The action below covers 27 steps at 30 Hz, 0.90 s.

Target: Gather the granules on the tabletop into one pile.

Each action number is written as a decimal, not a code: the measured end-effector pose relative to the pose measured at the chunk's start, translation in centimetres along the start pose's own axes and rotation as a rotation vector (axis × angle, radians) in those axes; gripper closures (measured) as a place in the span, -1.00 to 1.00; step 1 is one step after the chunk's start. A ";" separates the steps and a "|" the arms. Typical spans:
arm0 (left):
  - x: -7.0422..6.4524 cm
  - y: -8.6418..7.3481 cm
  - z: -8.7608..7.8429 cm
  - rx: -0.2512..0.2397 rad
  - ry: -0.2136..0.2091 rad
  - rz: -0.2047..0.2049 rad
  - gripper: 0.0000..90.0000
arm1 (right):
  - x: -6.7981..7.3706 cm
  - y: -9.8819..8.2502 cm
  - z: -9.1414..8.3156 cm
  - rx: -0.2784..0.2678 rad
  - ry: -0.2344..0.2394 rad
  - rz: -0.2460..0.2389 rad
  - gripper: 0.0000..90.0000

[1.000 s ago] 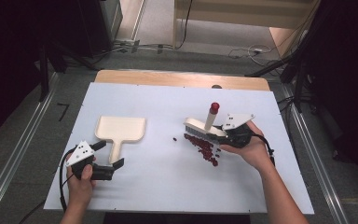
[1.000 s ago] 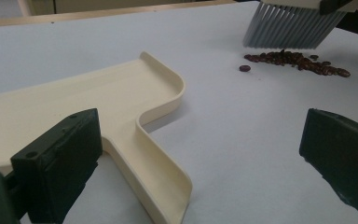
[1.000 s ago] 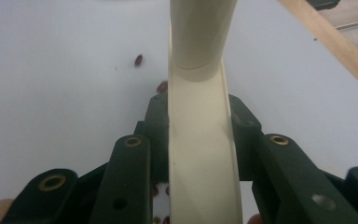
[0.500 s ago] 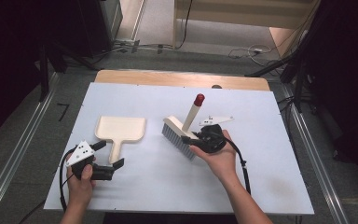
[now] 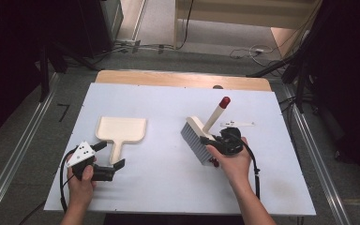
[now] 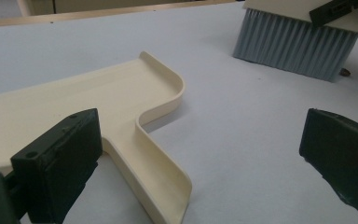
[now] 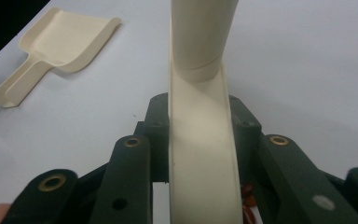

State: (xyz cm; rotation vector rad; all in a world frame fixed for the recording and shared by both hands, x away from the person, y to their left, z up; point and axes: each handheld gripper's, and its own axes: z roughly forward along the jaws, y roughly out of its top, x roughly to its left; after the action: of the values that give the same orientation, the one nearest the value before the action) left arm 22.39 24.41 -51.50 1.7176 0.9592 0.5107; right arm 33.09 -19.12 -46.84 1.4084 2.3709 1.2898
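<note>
The cream hand brush with grey bristles (image 5: 198, 136), clenched in the right tongs (image 5: 215, 140) at centre-right, should sweep flat toward the cream plastic dustpan (image 5: 121, 131); left tongs (image 5: 108, 159) released.

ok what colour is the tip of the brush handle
Red; the brush handle tip shows best in the high view.
</note>
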 end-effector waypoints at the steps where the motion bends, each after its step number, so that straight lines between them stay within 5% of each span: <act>1: 0.0 0.0 0.0 0.000 0.000 0.000 -1.00 | -0.3 -0.1 -0.3 -0.004 0.000 -0.003 0.45; 6: 0.0 0.0 0.0 0.002 0.003 0.001 -1.00 | -0.7 0.3 -2.5 -0.047 0.057 -0.070 0.45; 13: 0.0 0.0 0.0 0.003 0.003 0.001 -1.00 | -0.5 1.0 -5.2 0.027 0.142 -0.330 0.45; 18: 0.0 0.0 0.0 0.003 0.003 0.002 -1.00 | -0.9 -0.2 -4.7 0.112 0.248 -0.475 0.45; 22: 0.0 0.0 0.1 0.002 0.004 0.002 -1.00 | -1.8 -0.5 -3.6 0.165 0.330 -0.511 0.45; 27: 0.0 0.0 0.1 0.001 0.004 0.002 -1.00 | -3.0 0.0 -2.5 0.140 0.329 -0.569 0.45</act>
State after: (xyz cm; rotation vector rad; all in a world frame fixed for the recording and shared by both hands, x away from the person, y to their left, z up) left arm 22.42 24.33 -51.52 1.7197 0.9608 0.5150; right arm 33.63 -22.89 -46.17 0.4822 2.8163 1.2738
